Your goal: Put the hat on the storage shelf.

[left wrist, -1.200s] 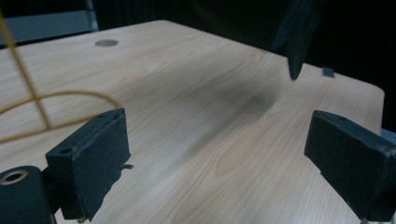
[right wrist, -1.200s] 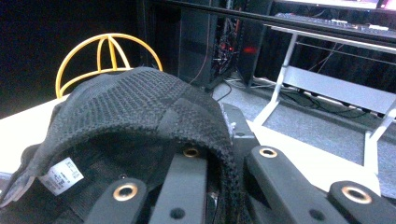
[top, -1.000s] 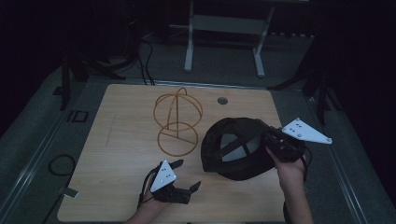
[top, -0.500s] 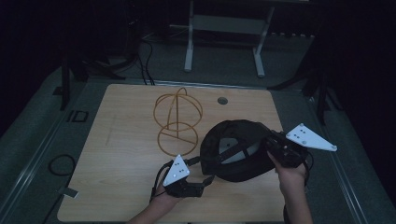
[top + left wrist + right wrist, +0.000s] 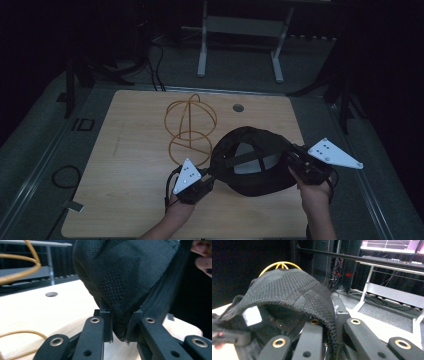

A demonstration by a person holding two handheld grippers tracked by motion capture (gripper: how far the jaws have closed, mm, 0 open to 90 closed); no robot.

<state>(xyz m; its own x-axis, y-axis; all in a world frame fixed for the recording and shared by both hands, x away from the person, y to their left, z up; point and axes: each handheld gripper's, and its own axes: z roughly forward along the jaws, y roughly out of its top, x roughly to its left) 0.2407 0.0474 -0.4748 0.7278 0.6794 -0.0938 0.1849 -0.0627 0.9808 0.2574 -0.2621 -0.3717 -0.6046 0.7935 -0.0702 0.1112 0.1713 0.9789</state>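
**A:** What is on the table (image 5: 125, 180), from left to right?

**B:** A pale wooden top in a dark room. Left of centre stands an orange wire stand (image 5: 191, 129), a globe of hoops above a ring base. Just right of it is a black cap (image 5: 252, 157), upside down with its inside facing the camera. There is a small round hole (image 5: 238, 107) in the tabletop behind it.

**A:** And the left gripper (image 5: 206, 178)?

**B:** It comes from the bottom edge at the cap's left rim. In the left gripper view its jaws are pinched narrow on a fold of the cap's black fabric (image 5: 120, 290), just above the wood.

**A:** The right gripper (image 5: 295, 159)?

**B:** It is at the cap's right rim. In the right gripper view the mesh edge of the cap (image 5: 294, 295) runs down between its jaws, which are closed on it. The cap sits between the two grippers, near the front right part of the table.
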